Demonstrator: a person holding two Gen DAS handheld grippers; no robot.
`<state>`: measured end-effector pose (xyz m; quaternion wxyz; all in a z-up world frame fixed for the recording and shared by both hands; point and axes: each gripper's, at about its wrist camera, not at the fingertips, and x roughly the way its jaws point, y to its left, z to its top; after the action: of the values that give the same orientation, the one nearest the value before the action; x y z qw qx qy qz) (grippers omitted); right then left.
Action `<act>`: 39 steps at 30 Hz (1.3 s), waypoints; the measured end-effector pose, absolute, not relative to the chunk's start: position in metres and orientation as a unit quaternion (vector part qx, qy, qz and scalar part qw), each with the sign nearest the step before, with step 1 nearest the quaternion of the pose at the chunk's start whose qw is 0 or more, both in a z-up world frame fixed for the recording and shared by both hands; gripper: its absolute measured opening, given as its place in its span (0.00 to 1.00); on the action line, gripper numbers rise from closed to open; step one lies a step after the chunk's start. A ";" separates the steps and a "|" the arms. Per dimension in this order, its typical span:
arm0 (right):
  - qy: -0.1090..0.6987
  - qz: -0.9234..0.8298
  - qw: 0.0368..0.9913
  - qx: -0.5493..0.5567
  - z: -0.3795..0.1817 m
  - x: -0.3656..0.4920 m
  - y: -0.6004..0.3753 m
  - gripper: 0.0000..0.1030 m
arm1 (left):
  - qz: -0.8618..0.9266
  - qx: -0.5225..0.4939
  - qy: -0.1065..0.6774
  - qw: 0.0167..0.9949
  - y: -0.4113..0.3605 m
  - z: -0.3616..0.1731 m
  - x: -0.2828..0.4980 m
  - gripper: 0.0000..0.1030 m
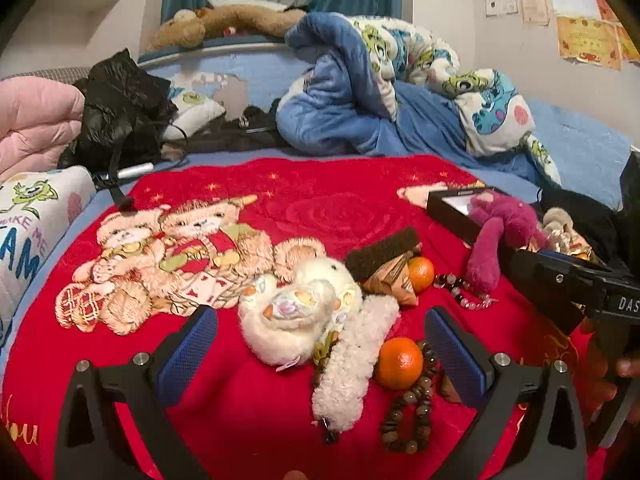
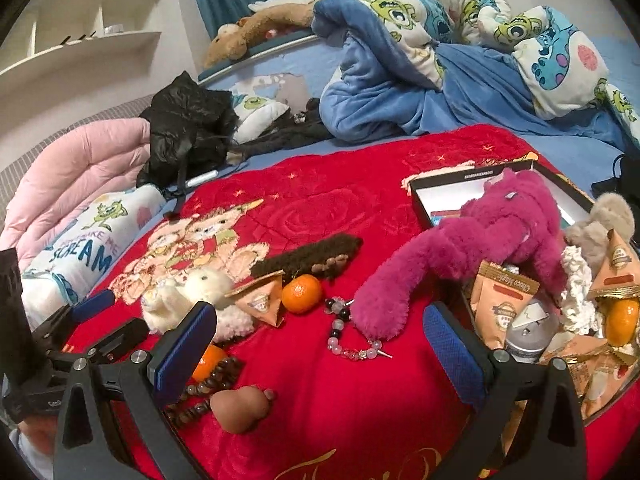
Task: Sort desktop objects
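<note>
Both grippers' jaws spread empty over the red blanket [image 2: 320, 400], bare between the bead bracelet [image 2: 352, 336] and its near edge.

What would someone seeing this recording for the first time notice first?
Probably the bright red blanket spread over the bed, strewn with small things. The magenta plush toy stands out next, draped over the edge of a black box at the right with one limb hanging onto the blanket. Nearer the middle lie a white plush toy and two oranges, with both grippers open above them.
</note>
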<state>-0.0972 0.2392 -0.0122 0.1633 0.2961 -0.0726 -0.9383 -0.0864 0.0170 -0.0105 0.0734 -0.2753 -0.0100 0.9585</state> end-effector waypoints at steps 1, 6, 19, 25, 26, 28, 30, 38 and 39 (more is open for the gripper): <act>-0.070 -0.938 0.163 0.298 -0.014 -0.098 0.238 1.00 | 0.958 -0.278 -0.010 0.072 0.017 -0.012 -0.088 1.00; -0.059 -0.935 0.162 0.310 -0.021 -0.103 0.235 1.00 | 0.953 -0.295 -0.008 0.075 0.018 -0.020 -0.096 1.00; -0.065 -0.925 0.151 0.342 -0.038 -0.114 0.242 1.00 | 0.945 -0.320 -0.003 0.071 0.020 -0.030 -0.103 1.00; -0.070 -0.924 0.149 0.345 -0.040 -0.116 0.244 1.00 | 0.937 -0.344 0.005 0.056 0.022 -0.039 -0.110 1.00; -0.068 -0.923 0.148 0.348 -0.041 -0.117 0.244 1.00 | 0.936 -0.349 0.005 0.051 0.022 -0.040 -0.112 1.00; -0.063 -0.923 0.146 0.350 -0.043 -0.118 0.242 1.00 | 0.934 -0.353 0.001 0.051 0.020 -0.041 -0.113 1.00; -0.059 -0.923 0.146 0.351 -0.043 -0.119 0.240 1.00 | 0.934 -0.355 -0.001 0.049 0.019 -0.042 -0.114 1.00; -0.040 -0.922 0.174 0.345 -0.042 -0.115 0.231 1.00 | 0.927 -0.369 -0.013 0.059 0.018 -0.049 -0.127 1.00; -0.033 -0.922 0.170 0.347 -0.043 -0.115 0.228 1.00 | 0.925 -0.374 -0.022 0.061 0.016 -0.050 -0.129 1.00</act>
<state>-0.1150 0.2282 -0.0427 0.1699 0.3475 -0.0326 -0.9216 -0.1288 0.0157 -0.0504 0.0614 -0.3738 -0.0218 0.9252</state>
